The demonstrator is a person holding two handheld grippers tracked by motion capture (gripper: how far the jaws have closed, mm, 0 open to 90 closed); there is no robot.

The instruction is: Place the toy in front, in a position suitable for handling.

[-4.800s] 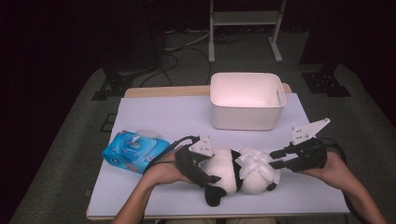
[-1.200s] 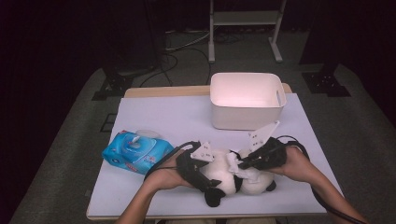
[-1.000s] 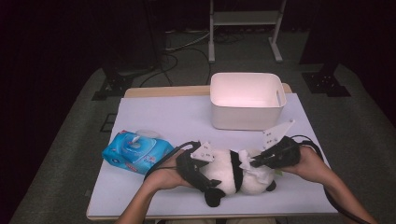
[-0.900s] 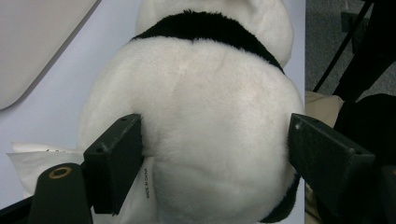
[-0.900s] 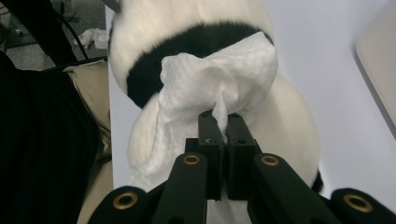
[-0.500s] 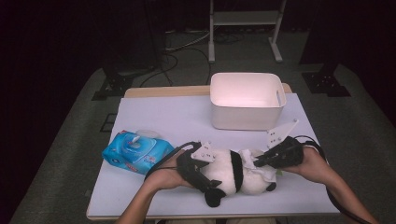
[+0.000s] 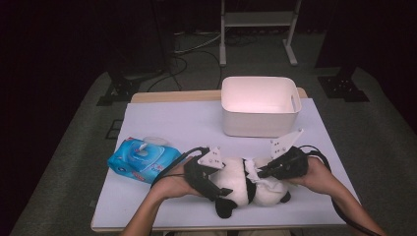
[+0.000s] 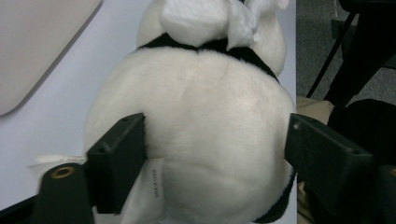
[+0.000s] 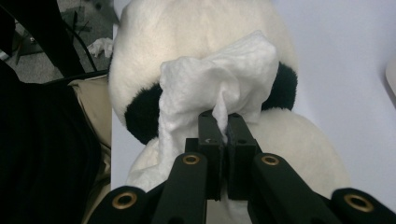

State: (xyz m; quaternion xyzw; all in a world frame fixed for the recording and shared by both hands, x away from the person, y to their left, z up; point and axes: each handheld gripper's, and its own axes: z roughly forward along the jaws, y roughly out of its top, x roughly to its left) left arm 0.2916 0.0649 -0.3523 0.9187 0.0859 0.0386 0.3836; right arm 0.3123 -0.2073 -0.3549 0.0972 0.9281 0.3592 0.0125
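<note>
A black-and-white plush panda lies on its side near the front edge of the white table. My left gripper grips its round white body from the left. Its wide jaws have just been closing a little, and both pads press into the fur. My right gripper comes in from the right, shut on a crumpled white wipe. That wipe rests against the panda at its black band. The left gripper view shows the wipe at the panda's far end.
A white plastic bin stands at the back right of the table, just beyond the right gripper. A blue pack of wet wipes lies at the left. The legs of a metal stand rise behind the table on dark floor.
The right gripper came in from the right with the wipe onto the panda, then shifted slightly back and forth across it. The left hand and panda stayed put.
</note>
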